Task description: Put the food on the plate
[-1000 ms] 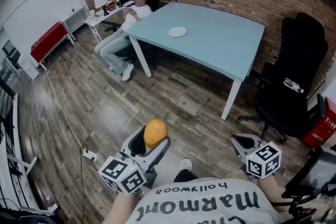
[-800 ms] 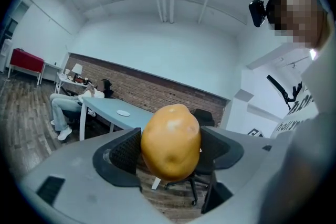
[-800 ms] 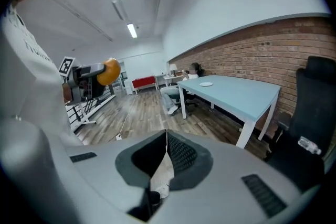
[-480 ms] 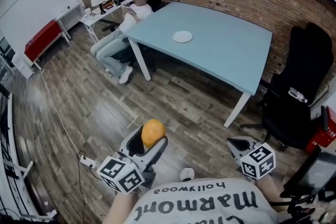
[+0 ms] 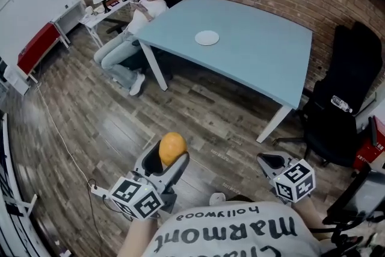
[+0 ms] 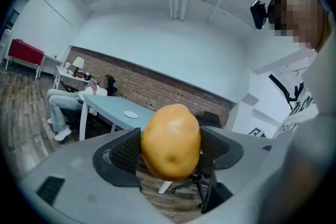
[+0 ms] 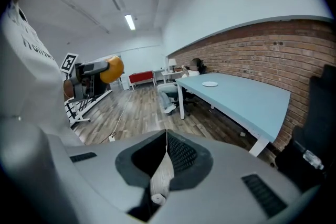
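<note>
Potato (image 5: 172, 147), yellow-orange, sits pinched between the jaws of the left gripper (image 5: 171, 161), over the wooden floor (image 5: 120, 123) and well short of the near edge of the pale blue tabletop (image 5: 258, 63). The right gripper (image 5: 272, 161) is also held on the near side of the tabletop, its jaws pressed together on nothing. A white plate (image 5: 207, 38) lies on the tabletop toward its far side. A seated person (image 5: 141, 15) is at the tabletop's far left corner, and a black office chair (image 5: 337, 105) stands at its right end.
</note>
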